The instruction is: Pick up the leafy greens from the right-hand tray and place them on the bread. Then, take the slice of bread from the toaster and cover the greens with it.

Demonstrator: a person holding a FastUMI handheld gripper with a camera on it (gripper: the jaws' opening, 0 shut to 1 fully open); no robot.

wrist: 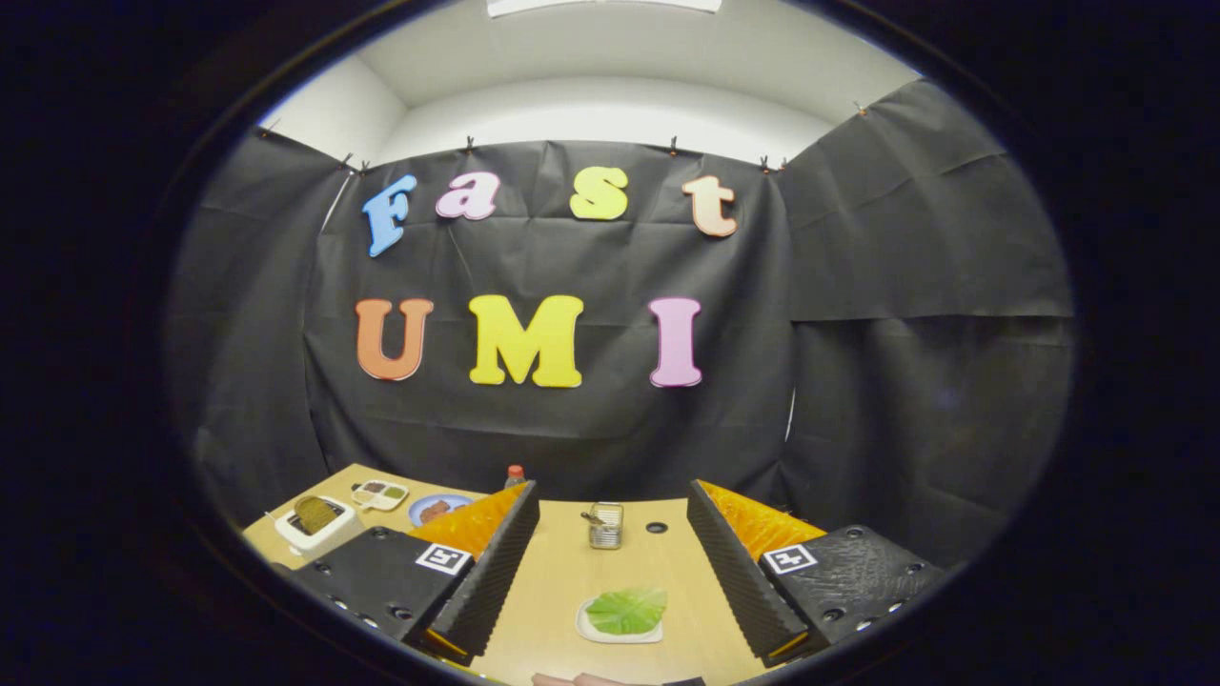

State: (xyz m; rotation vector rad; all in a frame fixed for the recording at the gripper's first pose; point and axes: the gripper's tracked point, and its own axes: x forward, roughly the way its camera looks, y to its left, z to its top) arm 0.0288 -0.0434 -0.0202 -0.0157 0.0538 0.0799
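We are holding the gripper (610, 562) with its fingers spread wide and nothing between them but bare table (562, 581); just ahead, lying between the two fingers, we are seeing the leafy greens (626, 610) already resting on a pale slice of bread (618, 633), so we are judging the first half of the task as done; what is remaining is the second slice (315, 514), which is standing up out of the white toaster (315, 532) far off to the left, beyond the left finger; near the toaster a small divided tray (379, 494) and a blue plate (438, 509) are sitting, with a red-capped bottle (515, 474) behind them; straight beyond the greens a small metal tin (605, 525) is standing, well apart from the bread; for moving, we are reading open tabletop between the greens and the tin, while the path to the toaster is running close to the table's left edge and to the tray and plate, so a careful swing is looking wise; the far edge is meeting the black cloth wall (572, 429)
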